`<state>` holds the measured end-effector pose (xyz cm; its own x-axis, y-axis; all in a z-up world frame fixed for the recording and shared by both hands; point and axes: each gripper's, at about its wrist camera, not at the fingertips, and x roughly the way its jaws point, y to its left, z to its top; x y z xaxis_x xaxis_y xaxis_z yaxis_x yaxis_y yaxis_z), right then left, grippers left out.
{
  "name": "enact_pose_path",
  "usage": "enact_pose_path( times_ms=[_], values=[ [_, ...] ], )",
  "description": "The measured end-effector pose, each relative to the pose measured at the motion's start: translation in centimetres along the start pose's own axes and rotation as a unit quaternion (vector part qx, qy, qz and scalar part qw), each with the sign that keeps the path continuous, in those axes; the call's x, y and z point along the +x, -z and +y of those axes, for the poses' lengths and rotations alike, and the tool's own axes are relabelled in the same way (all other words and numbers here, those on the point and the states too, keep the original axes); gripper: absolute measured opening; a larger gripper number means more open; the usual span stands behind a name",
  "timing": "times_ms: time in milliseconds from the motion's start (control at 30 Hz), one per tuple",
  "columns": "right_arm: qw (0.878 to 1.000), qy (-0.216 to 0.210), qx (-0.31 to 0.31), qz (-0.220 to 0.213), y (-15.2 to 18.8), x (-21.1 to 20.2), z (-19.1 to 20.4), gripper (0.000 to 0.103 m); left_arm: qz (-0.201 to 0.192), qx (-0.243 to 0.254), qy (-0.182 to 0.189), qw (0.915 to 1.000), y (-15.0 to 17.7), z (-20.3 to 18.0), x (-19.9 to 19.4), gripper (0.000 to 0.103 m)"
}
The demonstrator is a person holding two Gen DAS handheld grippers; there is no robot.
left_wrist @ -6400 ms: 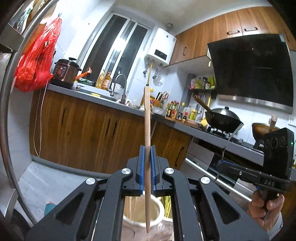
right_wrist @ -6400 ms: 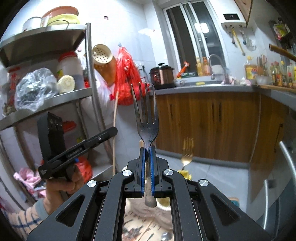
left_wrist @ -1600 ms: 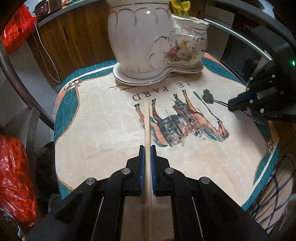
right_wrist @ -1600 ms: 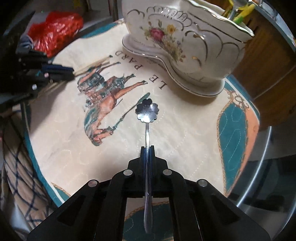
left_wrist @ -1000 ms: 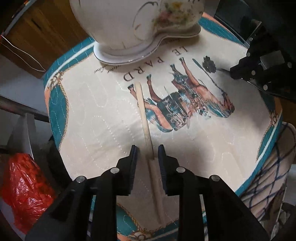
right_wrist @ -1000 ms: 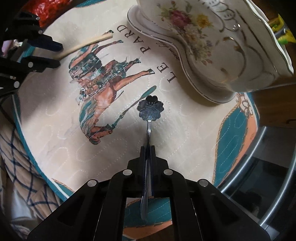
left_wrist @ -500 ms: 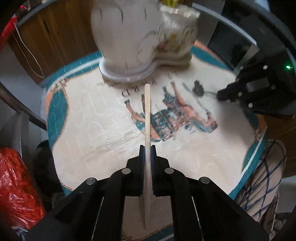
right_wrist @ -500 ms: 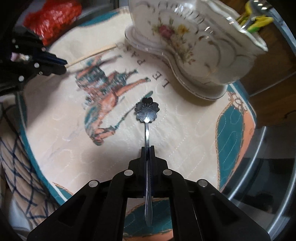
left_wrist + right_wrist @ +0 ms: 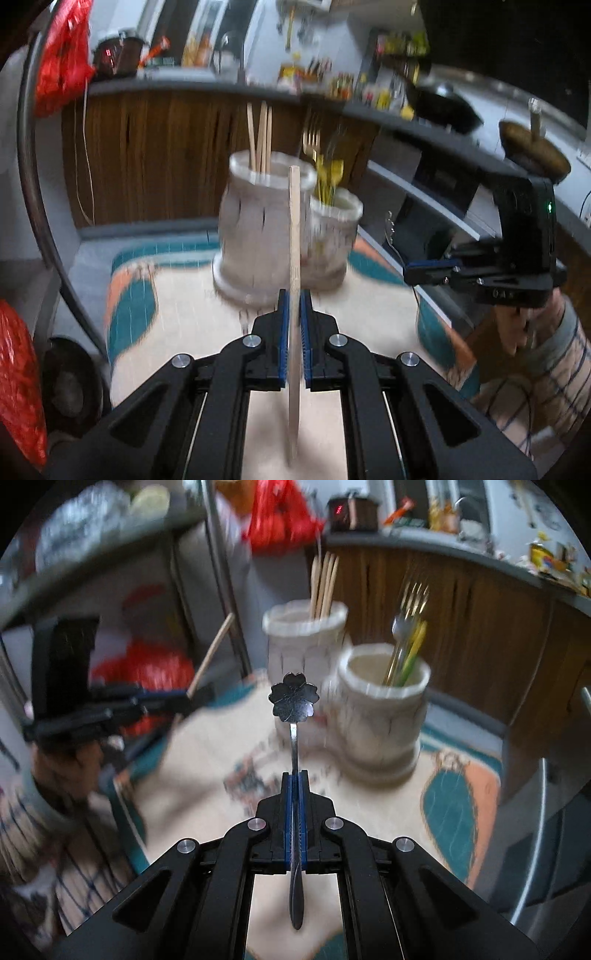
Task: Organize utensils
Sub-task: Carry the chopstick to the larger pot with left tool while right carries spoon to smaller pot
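Left wrist view shows a round bench (image 9: 177,317) covered by a quilted cream cloth with teal and orange border patches (image 9: 129,295), blurred by motion, with a long brown wooden cabinet run (image 9: 155,155) behind it under a grey worktop. On the cloth stands a white ceramic two-part utensil holder (image 9: 255,236): its taller pot holds several pale wooden chopsticks (image 9: 259,136) standing upright, and the shorter pot just beside it holds a gold fork (image 9: 312,142) and yellow-green handled pieces. The left gripper (image 9: 294,314) is clamped on a single pale wooden chopstick (image 9: 294,240), which rises upright between the blue pads, clear of the cloth, with its tip in front of the taller pot's rim. The right gripper (image 9: 428,267) shows at the right edge, held in a hand (image 9: 517,328). In the right wrist view the same holder (image 9: 380,716) stands ahead, the chopstick pot further back and to the left, the shorter pot nearer with the fork (image 9: 412,602) leaning in it. The right gripper (image 9: 294,794) is closed tight on the thin stem of a dark metal spoon with a flower-shaped bowl (image 9: 294,698), whose bowl stands up above the bench in front of the two pots. At the left, the left gripper (image 9: 162,701) carries the chopstick (image 9: 212,653) tilted. A red plastic bag (image 9: 280,517) hangs behind.
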<state>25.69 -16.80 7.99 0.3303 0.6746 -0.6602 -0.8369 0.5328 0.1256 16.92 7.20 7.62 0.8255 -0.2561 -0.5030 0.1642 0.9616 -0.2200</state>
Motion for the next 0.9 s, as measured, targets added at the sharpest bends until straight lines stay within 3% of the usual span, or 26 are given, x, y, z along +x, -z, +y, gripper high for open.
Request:
enact_pose_path(
  times_ms=[200,533,733,900],
  values=[
    [0.993,-0.009,0.031,-0.116,-2.4,-2.1,-0.8,0.004,-0.099,0.002,-0.004,0.9950,-3.6,-0.3,-1.2,0.006],
    [0.973,0.018,0.058,-0.222,-7.3,-1.5,-3.6,0.004,-0.223,0.004,-0.006,0.9748,-10.1,0.0,-0.7,0.006],
    [0.960,0.057,0.059,-0.269,-8.9,-0.9,-4.4,0.004,-0.256,0.007,-0.012,0.9666,-12.4,0.4,1.9,0.006],
    [0.958,0.088,0.058,-0.268,-9.1,1.1,-5.4,0.004,-0.258,-0.003,-0.021,0.9660,-12.0,1.4,4.7,0.006]
  ],
)
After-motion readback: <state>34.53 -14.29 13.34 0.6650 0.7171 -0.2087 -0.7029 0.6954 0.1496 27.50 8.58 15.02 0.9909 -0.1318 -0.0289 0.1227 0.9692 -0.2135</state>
